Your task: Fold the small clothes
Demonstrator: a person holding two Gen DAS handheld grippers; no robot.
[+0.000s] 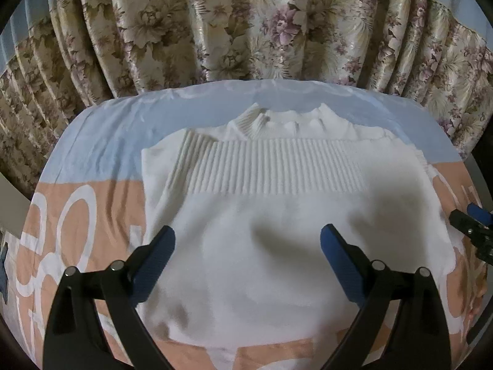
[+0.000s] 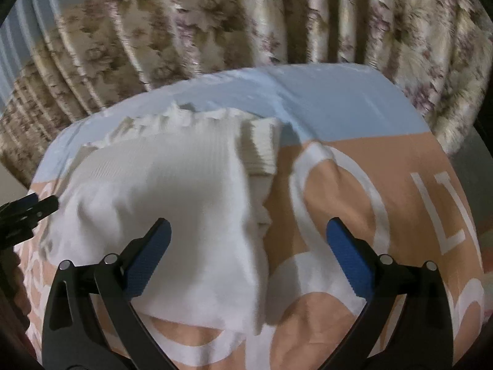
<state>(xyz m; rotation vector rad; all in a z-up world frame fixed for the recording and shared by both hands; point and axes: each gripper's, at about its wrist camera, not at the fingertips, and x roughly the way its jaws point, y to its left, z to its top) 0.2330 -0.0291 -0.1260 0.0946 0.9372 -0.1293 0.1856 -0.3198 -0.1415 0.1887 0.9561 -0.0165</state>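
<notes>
A white knit sweater (image 1: 277, 215) lies folded on the bedsheet, its ribbed band (image 1: 271, 166) across the middle and its collar at the far side. My left gripper (image 1: 248, 237) hovers open and empty just above the sweater's near half. In the right wrist view the sweater (image 2: 172, 191) lies left of centre. My right gripper (image 2: 248, 231) is open and empty over the sweater's right edge. The right gripper's tip shows at the left view's right edge (image 1: 471, 225). The left gripper's tip shows at the right view's left edge (image 2: 34, 206).
The bed carries a peach and light-blue sheet (image 1: 92, 203) with large white letters (image 2: 437, 212). A floral curtain (image 1: 246, 21) hangs close behind the bed's far edge. Bare sheet lies to the right of the sweater (image 2: 385, 160).
</notes>
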